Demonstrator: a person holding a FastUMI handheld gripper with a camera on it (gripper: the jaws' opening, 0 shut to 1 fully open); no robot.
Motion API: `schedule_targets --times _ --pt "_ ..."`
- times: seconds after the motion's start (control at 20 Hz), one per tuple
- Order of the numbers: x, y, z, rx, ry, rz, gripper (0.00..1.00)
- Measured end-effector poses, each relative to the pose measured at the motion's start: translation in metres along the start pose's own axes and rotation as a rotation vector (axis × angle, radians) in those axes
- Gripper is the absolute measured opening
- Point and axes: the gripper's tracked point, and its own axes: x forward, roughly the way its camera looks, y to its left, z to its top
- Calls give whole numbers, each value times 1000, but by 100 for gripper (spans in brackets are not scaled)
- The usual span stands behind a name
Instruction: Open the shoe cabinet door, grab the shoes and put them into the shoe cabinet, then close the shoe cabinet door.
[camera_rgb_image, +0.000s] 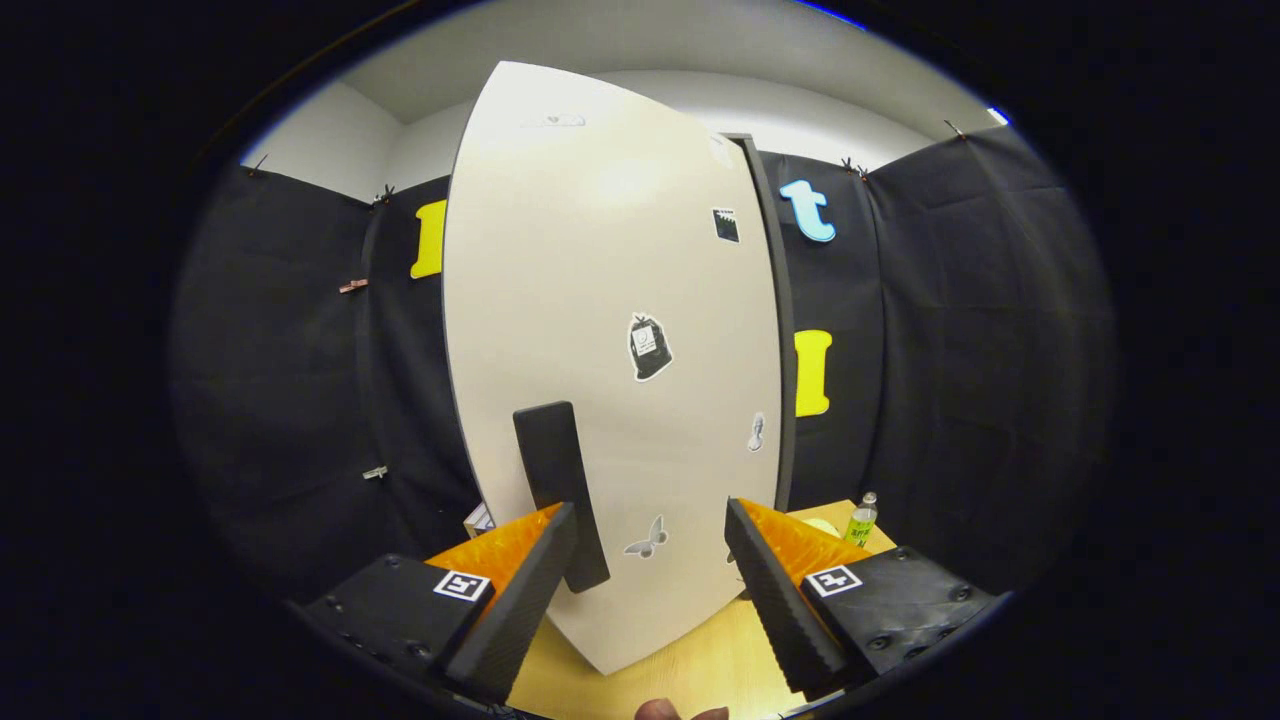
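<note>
The shoe cabinet's white door (610, 330) fills the space just ahead of my fingers, standing upright on a light wooden table (690, 670). It carries several small stickers. A black bar handle (558, 490) runs down its lower left part, right beside my left fingertip and partly behind it. My gripper (650, 540) is open, its orange-and-black fingers (530, 590) spread wide, with the handle's lower end against the inner side of the left one. Nothing is pressed between them. The cabinet's dark right edge (775, 330) shows beside the door.
A small green-labelled bottle (861, 518) stands on the table beyond my right finger, next to a pale round object. Black cloth walls close in on both sides. A fingertip of a person's hand shows beneath the gripper.
</note>
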Motion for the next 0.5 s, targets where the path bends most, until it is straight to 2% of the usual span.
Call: schedule_targets --times 0.5 --pt "-9 -12 1 -13 -10 -14 98"
